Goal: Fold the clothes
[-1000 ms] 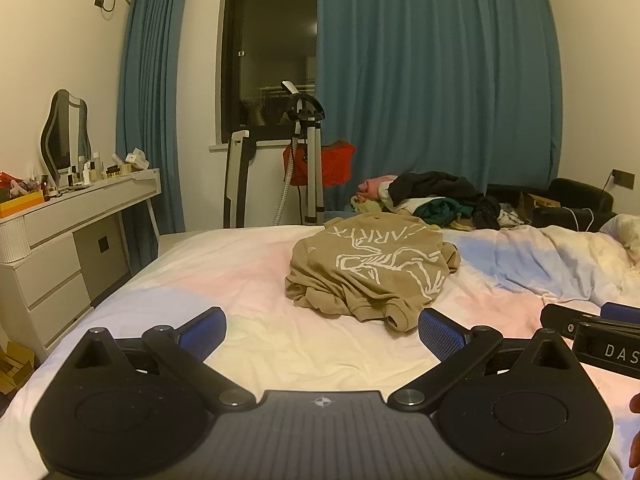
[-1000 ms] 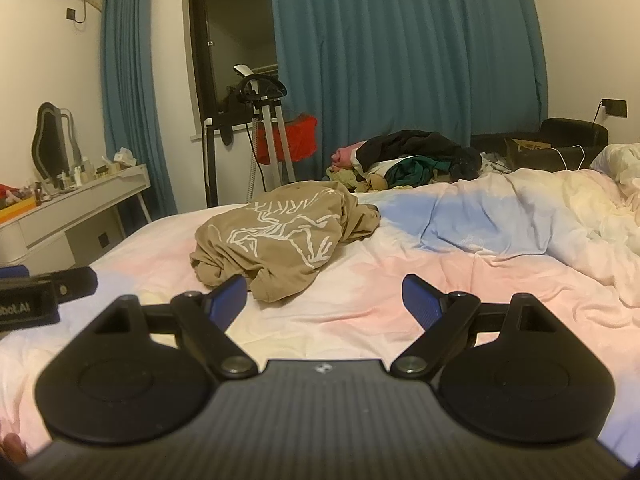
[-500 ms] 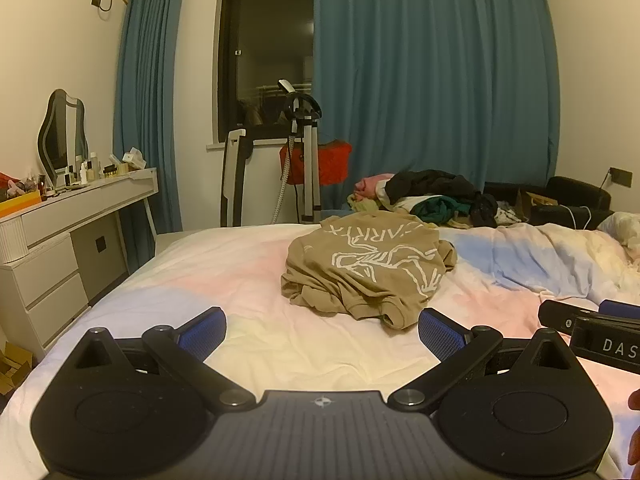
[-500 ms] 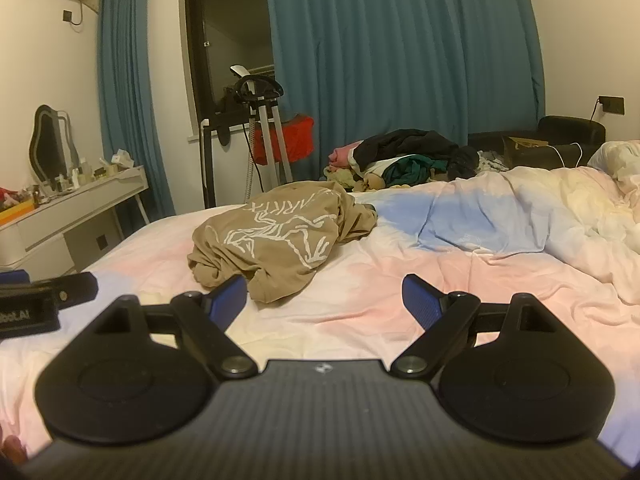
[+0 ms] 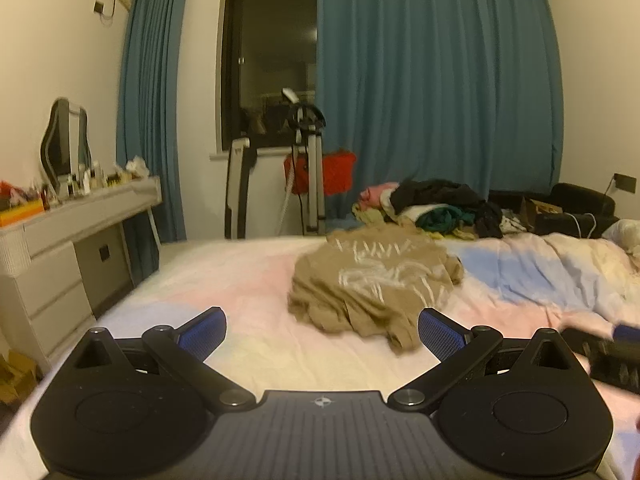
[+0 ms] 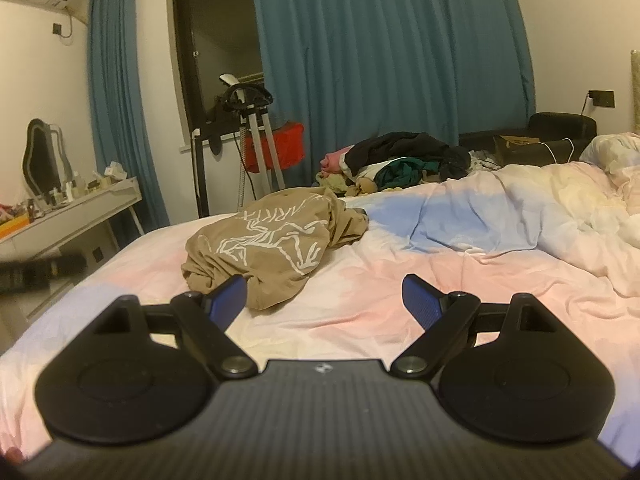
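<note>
The right gripper point(image 6: 322, 300) hung low in the frame, its blue-padded jaws spread wide and empty. Just above its left pad, a crumpled tan shirt point(image 6: 272, 240) lay on the pink-and-blue bedsheet point(image 6: 400, 280), left of centre.

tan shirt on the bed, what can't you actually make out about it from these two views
- Tan shirt: it lies crumpled, so sleeves, collar and underside are hidden in its own folds, in both views.
- Its white print: motion-blurred in the left wrist view; the lettering cannot be read.
- Its near hem: the right gripper's finger covers part in the right wrist view.
- The left gripper shows there only as a dark blur at the left edge.
</note>
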Motion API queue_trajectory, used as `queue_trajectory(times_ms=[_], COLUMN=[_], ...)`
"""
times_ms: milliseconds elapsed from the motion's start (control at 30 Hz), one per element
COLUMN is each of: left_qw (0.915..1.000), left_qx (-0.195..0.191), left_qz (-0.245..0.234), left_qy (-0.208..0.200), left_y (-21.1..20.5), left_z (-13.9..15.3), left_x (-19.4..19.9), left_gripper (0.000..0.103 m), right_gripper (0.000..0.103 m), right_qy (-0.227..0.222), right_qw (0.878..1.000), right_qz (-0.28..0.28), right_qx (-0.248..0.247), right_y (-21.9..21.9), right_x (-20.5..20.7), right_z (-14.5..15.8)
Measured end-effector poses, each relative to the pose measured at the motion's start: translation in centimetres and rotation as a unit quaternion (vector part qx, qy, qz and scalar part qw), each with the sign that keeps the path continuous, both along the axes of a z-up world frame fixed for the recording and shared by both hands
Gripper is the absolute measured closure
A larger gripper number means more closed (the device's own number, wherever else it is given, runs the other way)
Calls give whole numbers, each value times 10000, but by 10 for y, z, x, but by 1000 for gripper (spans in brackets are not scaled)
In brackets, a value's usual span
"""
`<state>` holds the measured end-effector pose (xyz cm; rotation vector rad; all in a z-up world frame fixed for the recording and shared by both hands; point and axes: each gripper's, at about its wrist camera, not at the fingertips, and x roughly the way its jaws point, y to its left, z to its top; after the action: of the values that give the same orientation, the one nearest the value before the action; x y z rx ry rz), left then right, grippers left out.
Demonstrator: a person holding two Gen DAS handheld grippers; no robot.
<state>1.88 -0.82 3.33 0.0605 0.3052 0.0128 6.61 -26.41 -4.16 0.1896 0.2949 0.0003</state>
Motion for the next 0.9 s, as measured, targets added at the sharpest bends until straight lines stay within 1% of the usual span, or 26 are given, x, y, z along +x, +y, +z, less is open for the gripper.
queue_trajectory(times_ms=[67, 167, 267, 367, 400, 433, 533, 633, 700, 733, 767, 800, 833, 900], left_qw=[9999, 9996, 9999, 9992, 9988, 9982, 9959, 9924, 9897, 9886, 9878, 9872, 9864, 9857], left_qx=[16, 108, -84, -296, -366, -437, -648, -885, -1053, -1136, -1156, -1161, -1167, -1177], left_qz=[-11, -7, 117, 247, 290, 334, 463, 639, 695, 664, 659, 659, 660, 551], left_qy=[-131, -244, -74, 113, 175, 236, 422, 570, 671, 736, 806, 877, 948, 1071], left_y=[1, 4, 21, 38, 44, 50, 68, 86, 96, 100, 101, 101, 101, 98], left_z=[18, 37, 24, 9, 4, -1, -15, -32, -43, -48, -53, -59, -65, -75], left_x=[10, 28, 45, 62, 68, 74, 91, 109, 121, 127, 134, 140, 147, 157], left_gripper=[0, 0, 0, 0, 0, 0, 0, 0, 0, 0, 0, 0, 0, 0], right_gripper=[17, 17, 17, 18, 21, 23, 24, 31, 39, 39, 39, 49, 56, 81], right_qy=[9, 138, 265, 438, 528, 642, 990, 1235, 1429, 1461, 1397, 1285, 1168, 914], right_qw=[10000, 9997, 9988, 9964, 9949, 9933, 9882, 9811, 9767, 9756, 9767, 9788, 9811, 9855], right_qz=[5, 193, 366, 552, 615, 655, 777, 881, 895, 867, 835, 818, 795, 746], right_qx=[13, -33, -205, -473, -596, -698, -874, -1204, -1330, -1390, -1401, -1369, -1321, -1223], right_y=[-1, 4, 14, 29, 35, 43, 65, 84, 94, 97, 99, 99, 99, 96], right_x=[0, 11, 32, 64, 78, 94, 140, 181, 206, 217, 224, 227, 230, 230], right_z=[-2, -5, -7, -13, -18, -25, -50, -77, -93, -98, -100, -99, -96, -86])
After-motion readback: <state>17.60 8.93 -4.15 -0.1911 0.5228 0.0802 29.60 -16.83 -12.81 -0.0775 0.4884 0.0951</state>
